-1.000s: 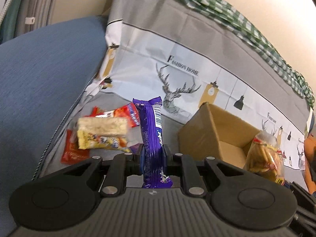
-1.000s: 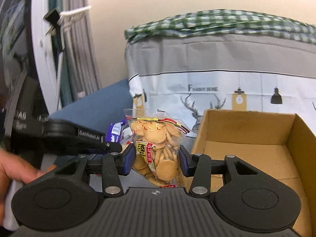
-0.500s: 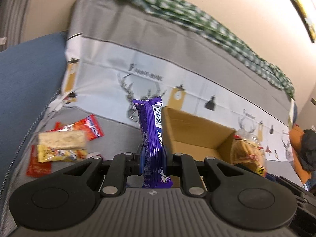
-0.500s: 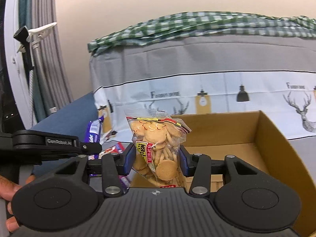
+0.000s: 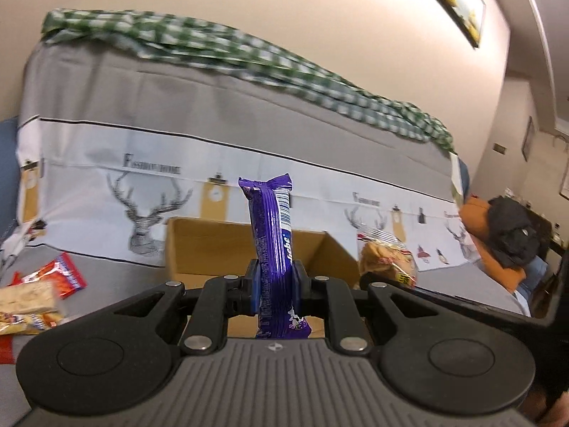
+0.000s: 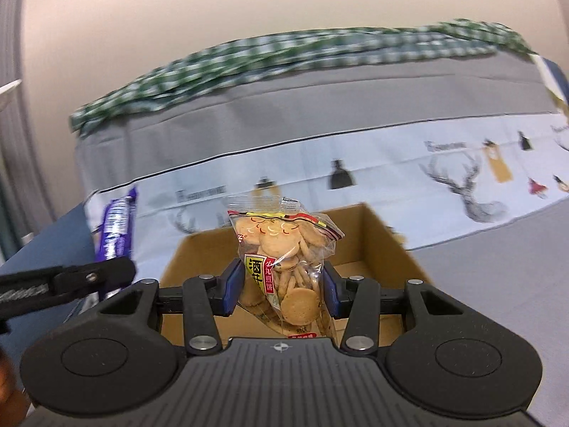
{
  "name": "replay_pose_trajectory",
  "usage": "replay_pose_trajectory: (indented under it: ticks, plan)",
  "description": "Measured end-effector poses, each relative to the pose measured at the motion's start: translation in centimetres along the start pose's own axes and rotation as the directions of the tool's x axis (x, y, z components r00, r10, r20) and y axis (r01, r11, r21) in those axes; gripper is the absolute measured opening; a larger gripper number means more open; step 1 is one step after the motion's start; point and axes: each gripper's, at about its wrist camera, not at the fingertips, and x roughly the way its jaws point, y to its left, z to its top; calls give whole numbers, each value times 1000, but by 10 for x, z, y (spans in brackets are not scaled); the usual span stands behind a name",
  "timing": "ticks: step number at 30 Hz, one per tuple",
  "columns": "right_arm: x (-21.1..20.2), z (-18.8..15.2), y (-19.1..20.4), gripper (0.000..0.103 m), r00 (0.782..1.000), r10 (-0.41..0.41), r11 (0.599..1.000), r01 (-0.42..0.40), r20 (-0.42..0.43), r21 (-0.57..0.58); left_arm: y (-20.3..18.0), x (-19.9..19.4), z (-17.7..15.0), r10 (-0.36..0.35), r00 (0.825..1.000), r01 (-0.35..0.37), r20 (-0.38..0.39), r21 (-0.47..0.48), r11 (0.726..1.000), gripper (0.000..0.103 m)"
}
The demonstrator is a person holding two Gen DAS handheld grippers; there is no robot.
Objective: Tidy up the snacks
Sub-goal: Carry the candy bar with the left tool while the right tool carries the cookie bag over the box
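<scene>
My left gripper (image 5: pixel 275 286) is shut on a purple snack bar (image 5: pixel 272 245) that stands upright in front of an open cardboard box (image 5: pixel 213 245). My right gripper (image 6: pixel 281 288) is shut on a clear bag of round biscuits (image 6: pixel 284 263), held over the near edge of the same box (image 6: pixel 387 245). The biscuit bag also shows in the left wrist view (image 5: pixel 387 261), to the right of the box. The purple bar also shows in the right wrist view (image 6: pixel 115 229), at the box's left. The box interior looks bare where visible.
Several loose snack packs (image 5: pixel 32 293), red and yellow, lie on the grey sofa cover left of the box. The sofa back (image 5: pixel 177 114) with deer print and a green checked cloth (image 5: pixel 249 57) rises behind. Dark bags (image 5: pixel 512 231) lie far right.
Both grippers swung right and toward the box with their snacks. The box is now centred ahead of both, and the loose snack pile slid to the left edge of the left wrist view.
</scene>
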Motion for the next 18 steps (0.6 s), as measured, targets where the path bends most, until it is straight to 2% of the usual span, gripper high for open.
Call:
replay_pose_trajectory:
  ticks: [8, 18]
  plan:
    - [4, 3, -21, 47, 998, -68, 997, 68, 9, 37, -16, 15, -5, -46, 999, 46, -19, -4, 999, 18]
    - [5, 1, -24, 47, 997, -80, 996, 79, 8, 29, -18, 23, -7, -76, 995, 74, -58, -27, 997, 18]
